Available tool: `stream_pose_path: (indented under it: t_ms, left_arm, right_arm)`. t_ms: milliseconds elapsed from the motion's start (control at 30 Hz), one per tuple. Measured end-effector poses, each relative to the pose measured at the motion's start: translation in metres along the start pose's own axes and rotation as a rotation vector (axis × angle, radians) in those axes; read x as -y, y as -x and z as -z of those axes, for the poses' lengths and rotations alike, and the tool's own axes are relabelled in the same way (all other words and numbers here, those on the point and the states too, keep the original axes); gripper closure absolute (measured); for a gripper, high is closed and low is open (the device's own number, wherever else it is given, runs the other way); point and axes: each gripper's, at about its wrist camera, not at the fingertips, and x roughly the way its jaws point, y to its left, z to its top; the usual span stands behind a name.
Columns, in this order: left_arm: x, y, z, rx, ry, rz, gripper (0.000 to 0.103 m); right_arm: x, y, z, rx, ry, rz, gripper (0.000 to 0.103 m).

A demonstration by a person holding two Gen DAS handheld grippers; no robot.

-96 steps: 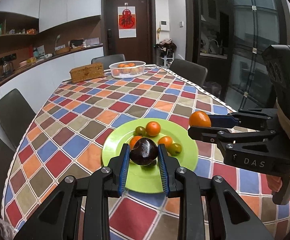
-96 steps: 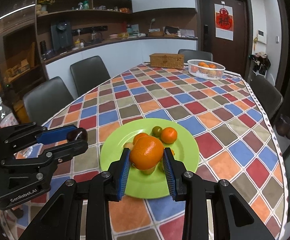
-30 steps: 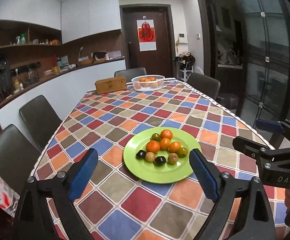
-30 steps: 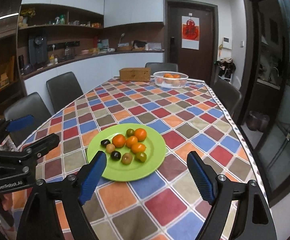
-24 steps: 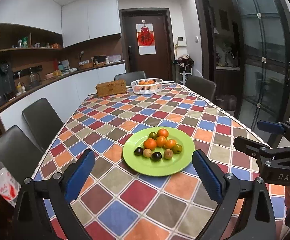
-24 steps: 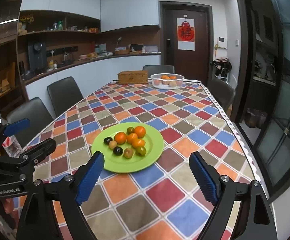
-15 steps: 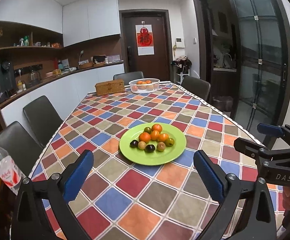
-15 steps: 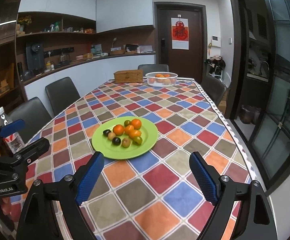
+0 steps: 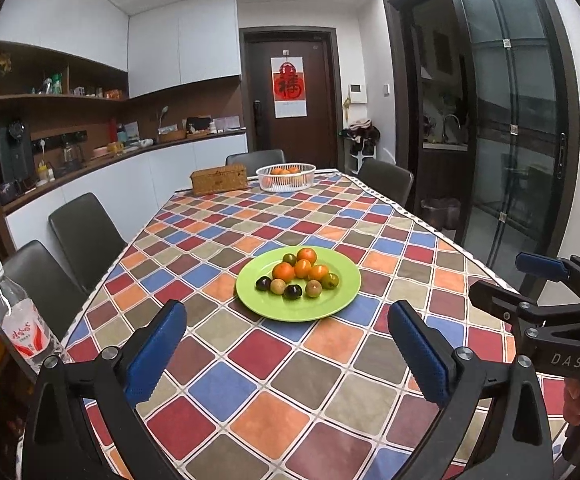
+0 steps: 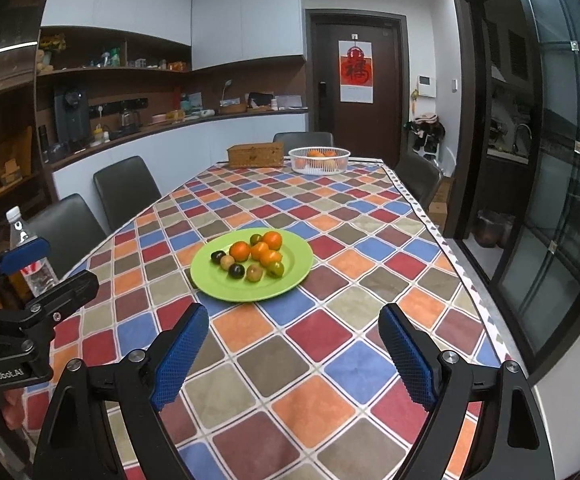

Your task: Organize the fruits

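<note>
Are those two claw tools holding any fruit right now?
No. Both the left gripper and right gripper are open and empty; the fruit lies on the green plate.

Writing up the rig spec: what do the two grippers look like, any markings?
Both are black frames with silver screws and blue ribbed pads. The left gripper, seen from the right wrist, has white "GenRobot.AI" lettering. The right gripper, seen from the left wrist, reads "DAS". No cables or sleeves visible.
</note>
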Motion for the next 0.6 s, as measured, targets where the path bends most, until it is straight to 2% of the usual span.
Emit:
stream_pose_path:
  t_ms: [600]
  left_arm:
    - [0.008, 0.015, 0.007, 0.02, -0.011, -0.009, 0.0]
  right_arm:
    - [0.0, 0.021, 0.005, 0.016, 0.0, 0.021, 0.015]
